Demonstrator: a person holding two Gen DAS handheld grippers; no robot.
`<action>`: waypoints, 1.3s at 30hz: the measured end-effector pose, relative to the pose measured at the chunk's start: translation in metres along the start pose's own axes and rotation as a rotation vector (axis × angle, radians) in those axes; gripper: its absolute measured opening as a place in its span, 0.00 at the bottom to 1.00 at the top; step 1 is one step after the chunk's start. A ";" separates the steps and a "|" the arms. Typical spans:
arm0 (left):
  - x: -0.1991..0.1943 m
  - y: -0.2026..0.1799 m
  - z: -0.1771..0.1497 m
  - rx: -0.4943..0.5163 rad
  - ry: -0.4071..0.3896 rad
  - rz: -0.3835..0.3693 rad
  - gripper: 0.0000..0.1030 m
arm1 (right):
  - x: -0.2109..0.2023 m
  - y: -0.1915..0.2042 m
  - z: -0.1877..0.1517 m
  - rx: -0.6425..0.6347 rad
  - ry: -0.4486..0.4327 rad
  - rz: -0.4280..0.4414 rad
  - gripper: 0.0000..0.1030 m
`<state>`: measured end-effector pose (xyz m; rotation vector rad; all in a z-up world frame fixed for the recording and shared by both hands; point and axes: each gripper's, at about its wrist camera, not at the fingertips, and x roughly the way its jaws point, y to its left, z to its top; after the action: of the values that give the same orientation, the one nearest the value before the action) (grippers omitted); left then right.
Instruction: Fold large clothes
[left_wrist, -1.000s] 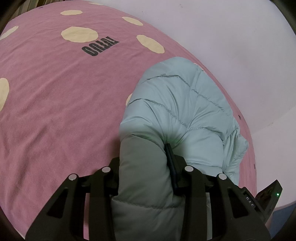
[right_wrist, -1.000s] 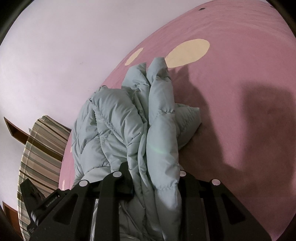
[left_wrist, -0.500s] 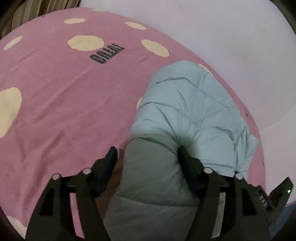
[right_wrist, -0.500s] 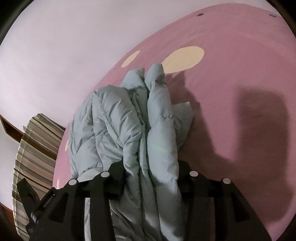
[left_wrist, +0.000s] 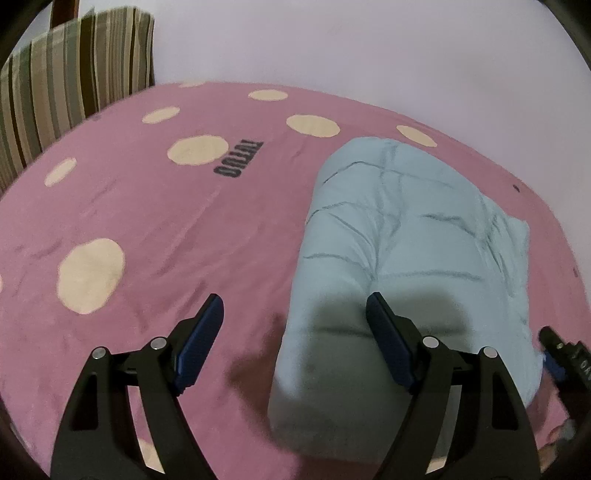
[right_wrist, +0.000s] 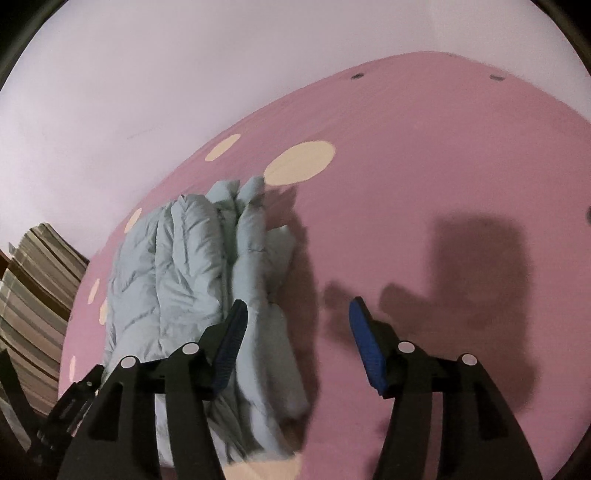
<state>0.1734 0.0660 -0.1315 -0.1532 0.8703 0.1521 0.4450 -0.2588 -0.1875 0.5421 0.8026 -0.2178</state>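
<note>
A pale blue quilted puffer jacket (left_wrist: 391, 236), folded into a thick bundle, lies on the pink spotted blanket (left_wrist: 155, 229), its long axis running toward the white wall (left_wrist: 369, 48). Both the left gripper (left_wrist: 293, 306) and right gripper (right_wrist: 297, 308) are opening, seemingly clear of the jacket.
</note>
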 end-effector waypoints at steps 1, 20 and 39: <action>-0.005 -0.002 -0.002 0.013 -0.007 0.008 0.77 | -0.008 0.000 -0.002 -0.021 -0.009 -0.019 0.56; -0.115 -0.020 -0.043 0.121 -0.128 0.009 0.89 | -0.126 0.048 -0.042 -0.306 -0.175 -0.100 0.73; -0.201 -0.002 -0.042 0.069 -0.254 -0.012 0.98 | -0.187 0.087 -0.064 -0.429 -0.302 -0.082 0.78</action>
<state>0.0152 0.0422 -0.0034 -0.0724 0.6207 0.1270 0.3110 -0.1543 -0.0537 0.0675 0.5538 -0.1901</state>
